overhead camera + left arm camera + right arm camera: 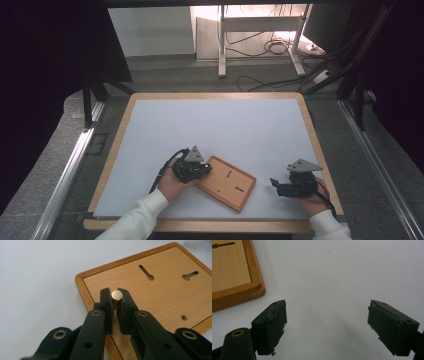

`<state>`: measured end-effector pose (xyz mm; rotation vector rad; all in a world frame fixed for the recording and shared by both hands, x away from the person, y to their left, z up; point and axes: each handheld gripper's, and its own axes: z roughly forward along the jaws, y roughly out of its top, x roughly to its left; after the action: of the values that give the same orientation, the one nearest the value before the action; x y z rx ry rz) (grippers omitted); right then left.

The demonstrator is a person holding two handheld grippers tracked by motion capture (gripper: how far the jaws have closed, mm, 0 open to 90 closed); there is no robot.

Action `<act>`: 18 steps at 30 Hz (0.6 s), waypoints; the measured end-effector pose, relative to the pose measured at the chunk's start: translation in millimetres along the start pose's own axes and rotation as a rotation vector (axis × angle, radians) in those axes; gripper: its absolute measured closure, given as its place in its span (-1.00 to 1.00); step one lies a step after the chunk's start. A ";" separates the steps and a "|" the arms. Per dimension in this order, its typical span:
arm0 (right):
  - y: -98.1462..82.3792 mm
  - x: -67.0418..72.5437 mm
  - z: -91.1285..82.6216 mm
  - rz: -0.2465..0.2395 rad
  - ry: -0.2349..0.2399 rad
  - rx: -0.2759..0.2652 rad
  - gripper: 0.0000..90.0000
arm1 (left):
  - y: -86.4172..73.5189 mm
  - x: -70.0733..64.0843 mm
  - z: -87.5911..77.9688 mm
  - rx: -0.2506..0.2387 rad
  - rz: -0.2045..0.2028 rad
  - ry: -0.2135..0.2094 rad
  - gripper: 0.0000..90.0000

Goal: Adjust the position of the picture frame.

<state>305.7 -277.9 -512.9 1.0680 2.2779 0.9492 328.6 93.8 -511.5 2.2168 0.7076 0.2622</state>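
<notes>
Left gripper pointing toward 3 o'clock with jaws nearly closed, right gripper pointing toward 9 o'clock with jaws wide apart, white-sleeved forearms entering from 6 o'clock.

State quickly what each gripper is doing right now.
Left gripper: shut on a small metal pin over the wooden board.
Right gripper: open, holding nothing.

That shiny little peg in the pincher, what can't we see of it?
- Metal peg: lower end hidden between the left gripper pads, left gripper view.
- Same peg: too small in the high view.
- Wooden board: far corner cut off by the picture's edge.
</notes>
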 end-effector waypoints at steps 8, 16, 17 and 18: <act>-0.1 -0.4 -0.5 0.005 -0.001 0.001 -0.65 | -1.7 16.4 -9.4 -0.022 -0.013 0.011 0.87; -0.2 -0.5 -0.1 0.006 -0.002 0.005 -0.65 | -5.4 38.8 -14.1 -0.032 -0.045 0.036 0.87; -0.3 -0.2 0.3 0.005 -0.002 0.004 -0.65 | -5.3 42.2 -14.4 -0.031 -0.048 0.041 0.87; -0.3 -0.2 0.3 0.005 -0.002 0.004 -0.65 | -5.3 42.2 -14.4 -0.031 -0.048 0.041 0.87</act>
<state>305.8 -278.0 -513.3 1.0762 2.2776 0.9446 355.5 129.5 -507.3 2.1678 0.7736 0.2929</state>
